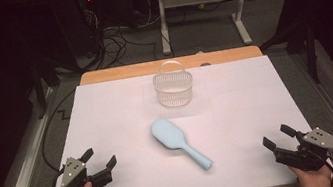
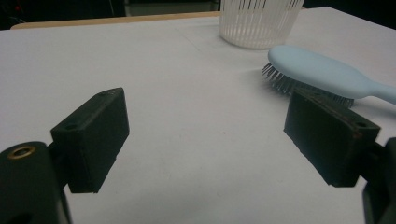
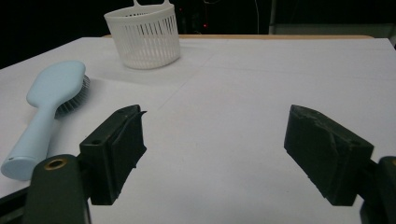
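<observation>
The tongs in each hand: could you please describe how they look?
Both the left tongs and right tongs are black, with two blocky rectangular jaws, a brass-coloured fitting near one jaw, a grey three-cornered plate with small dots on top, and a dark trailing cable.

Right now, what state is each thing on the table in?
Brush: lying bristles down, untouched.
Basket: upright, looks empty, handle raised.
Left hand-held gripper: open, holding nothing.
Right hand-held gripper: open, holding nothing.
</observation>
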A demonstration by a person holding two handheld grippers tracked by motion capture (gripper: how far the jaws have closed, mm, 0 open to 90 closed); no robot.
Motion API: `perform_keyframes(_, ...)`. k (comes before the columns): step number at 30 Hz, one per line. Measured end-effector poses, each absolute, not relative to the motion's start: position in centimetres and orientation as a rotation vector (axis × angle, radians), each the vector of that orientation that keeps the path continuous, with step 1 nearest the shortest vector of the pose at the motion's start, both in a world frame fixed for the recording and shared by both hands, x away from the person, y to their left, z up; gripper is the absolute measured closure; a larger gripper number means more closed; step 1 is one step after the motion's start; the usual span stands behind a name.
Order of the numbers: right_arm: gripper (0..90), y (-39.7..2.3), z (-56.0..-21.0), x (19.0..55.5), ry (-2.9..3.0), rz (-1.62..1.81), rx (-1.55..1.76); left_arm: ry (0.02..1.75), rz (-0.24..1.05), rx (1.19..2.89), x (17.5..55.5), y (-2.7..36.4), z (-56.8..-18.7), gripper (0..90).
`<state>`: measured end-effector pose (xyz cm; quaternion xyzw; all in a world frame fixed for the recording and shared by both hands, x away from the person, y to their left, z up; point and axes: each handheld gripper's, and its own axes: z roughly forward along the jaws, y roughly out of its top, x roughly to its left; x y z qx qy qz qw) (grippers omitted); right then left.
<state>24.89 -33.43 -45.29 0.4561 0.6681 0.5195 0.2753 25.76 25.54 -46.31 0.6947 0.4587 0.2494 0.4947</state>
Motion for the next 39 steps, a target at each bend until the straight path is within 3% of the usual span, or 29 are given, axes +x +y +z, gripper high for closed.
perform_keyframes(39,20.7,-33.55,-45.11,24.82,1.771,1.417,1.224,1.11,0.602,1.691,25.85,25.42,-46.35,14.8)
